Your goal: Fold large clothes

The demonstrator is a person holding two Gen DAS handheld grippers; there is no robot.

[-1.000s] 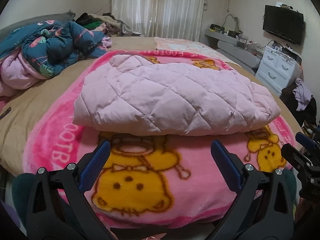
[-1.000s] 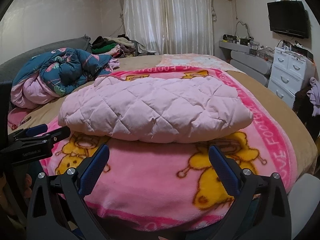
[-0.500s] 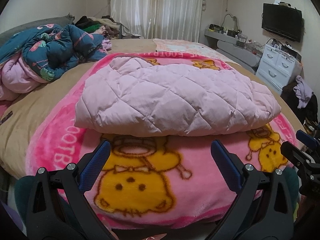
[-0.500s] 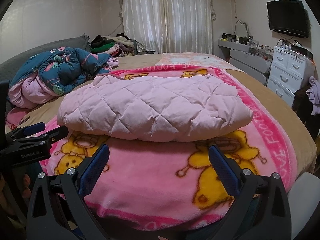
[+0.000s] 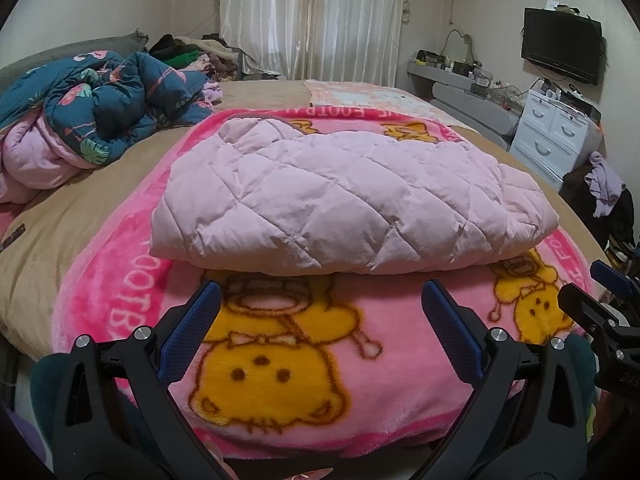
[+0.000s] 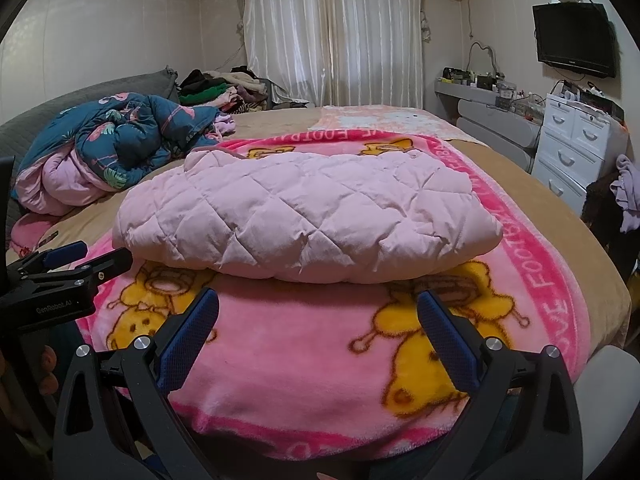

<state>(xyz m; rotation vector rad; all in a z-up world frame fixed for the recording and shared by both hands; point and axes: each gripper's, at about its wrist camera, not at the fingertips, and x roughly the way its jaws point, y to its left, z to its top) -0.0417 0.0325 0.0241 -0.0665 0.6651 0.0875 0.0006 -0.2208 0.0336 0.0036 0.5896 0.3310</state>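
A pale pink quilted jacket [image 5: 344, 204] [image 6: 304, 220] lies folded into a thick bundle on a pink cartoon-print blanket [image 5: 288, 364] [image 6: 296, 360] on the bed. My left gripper [image 5: 320, 300] hovers over the blanket's near part, just short of the jacket's front edge, open and holding nothing. My right gripper [image 6: 318, 308] stands the same way beside it, open and empty. The right gripper's tips show at the right edge of the left wrist view; the left gripper appears at the left edge of the right wrist view.
A crumpled blue floral duvet [image 5: 104, 108] [image 6: 120, 140] lies on the bed's left side. A heap of clothes [image 6: 224, 88] sits at the far end by the curtains. White drawers [image 6: 576, 136] and a wall television [image 6: 576, 38] stand to the right.
Both grippers have shifted slightly so the jacket sits a bit more centred and closer in view. The jacket has not moved and both grippers stay open.
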